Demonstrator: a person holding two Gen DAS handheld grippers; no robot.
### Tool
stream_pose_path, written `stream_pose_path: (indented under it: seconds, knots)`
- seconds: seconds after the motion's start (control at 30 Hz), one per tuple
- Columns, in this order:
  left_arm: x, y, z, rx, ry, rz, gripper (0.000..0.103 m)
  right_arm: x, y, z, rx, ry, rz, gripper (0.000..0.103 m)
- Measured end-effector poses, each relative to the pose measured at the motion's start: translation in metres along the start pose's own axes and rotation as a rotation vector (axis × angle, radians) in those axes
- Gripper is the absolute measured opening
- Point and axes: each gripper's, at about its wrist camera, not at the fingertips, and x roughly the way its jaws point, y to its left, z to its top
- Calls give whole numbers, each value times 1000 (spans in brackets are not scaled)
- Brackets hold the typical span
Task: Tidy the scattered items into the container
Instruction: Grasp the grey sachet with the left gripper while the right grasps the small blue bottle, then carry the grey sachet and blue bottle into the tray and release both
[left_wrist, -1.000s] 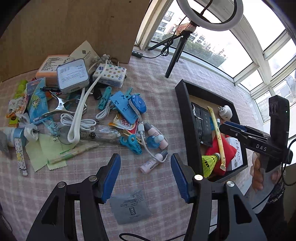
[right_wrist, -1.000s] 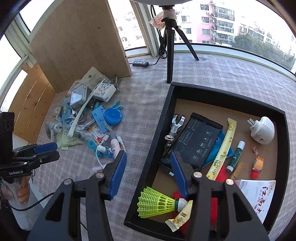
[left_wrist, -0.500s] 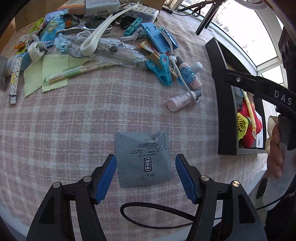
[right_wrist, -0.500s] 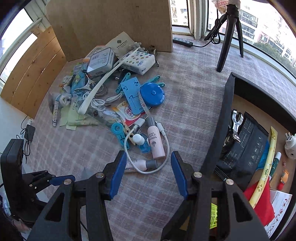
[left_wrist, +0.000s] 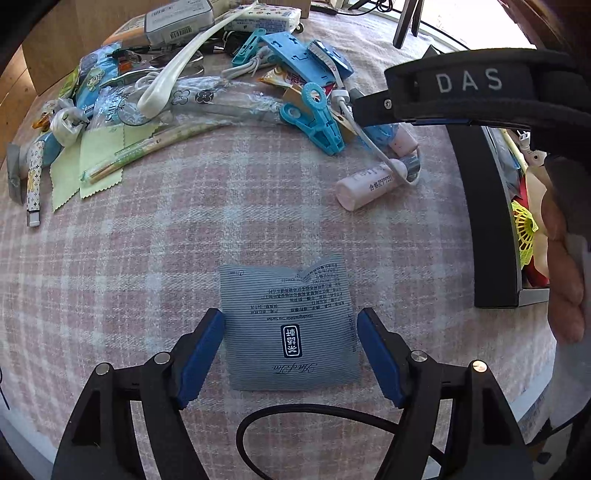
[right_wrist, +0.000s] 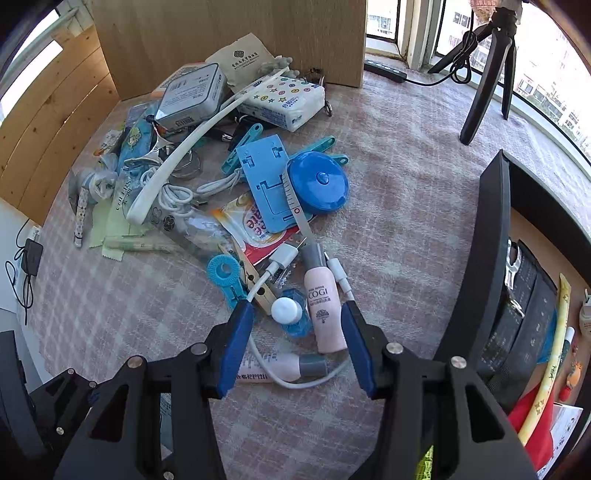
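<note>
A grey striped tea sachet (left_wrist: 290, 325) lies flat on the checked cloth, alone near the table's front edge. My left gripper (left_wrist: 290, 354) hangs low over it with its jaws opening, one blue pad on each side of the sachet, neither pressing. My right gripper (right_wrist: 297, 347) is open above a pink COGI tube (right_wrist: 323, 306), a white-capped blue item (right_wrist: 288, 312) and a white cable (right_wrist: 258, 291); it holds nothing. The black container (right_wrist: 480, 266) stands at the right with several items inside. The right gripper's body (left_wrist: 469, 88) crosses the upper right of the left wrist view.
The pile holds a blue tape measure (right_wrist: 319, 182), a blue plastic plate (right_wrist: 267, 184), teal clips (left_wrist: 317, 122), a white shoehorn (right_wrist: 195, 144), a tissue pack (right_wrist: 286, 98), a grey box (right_wrist: 192, 96) and green cloths (left_wrist: 99, 162). A tripod (right_wrist: 487, 70) stands at the back. A black cable (left_wrist: 314, 417) loops under my left gripper.
Both grippers have dropped toward the table. The left one swung from the pile to the sachet and spread wider. The right one moved from over the container to the tubes at the pile's edge.
</note>
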Motion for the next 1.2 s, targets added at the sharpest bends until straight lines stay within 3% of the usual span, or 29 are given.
stream_pose_path:
  seconds: [0.1, 0.23, 0.37, 0.43, 0.6, 1.03, 1.2]
  knots:
    - [-1, -2, 0, 0, -8, 5, 68, 1, -2, 2, 4, -4, 4, 42]
    - [-3, 1, 3, -7, -22, 2, 57, 3, -4, 3, 7, 2, 4, 18]
    - [-6, 8, 3, -29, -26, -25, 50, 3, -6, 4, 16, -5, 9, 18]
    - [-7, 13, 3, -39, -28, -35, 42, 1, -6, 4, 19, -8, 14, 18]
    - [-12, 30, -1, -75, -28, -79, 38, -13, -8, 3, 31, -34, 43, 18]
    - [-54, 49, 7, -96, -99, -111, 37, -68, -32, 5, 115, -130, 103, 18]
    - [-64, 28, 42, -62, -130, -146, 37, -104, -65, -6, 175, -177, 99, 18]
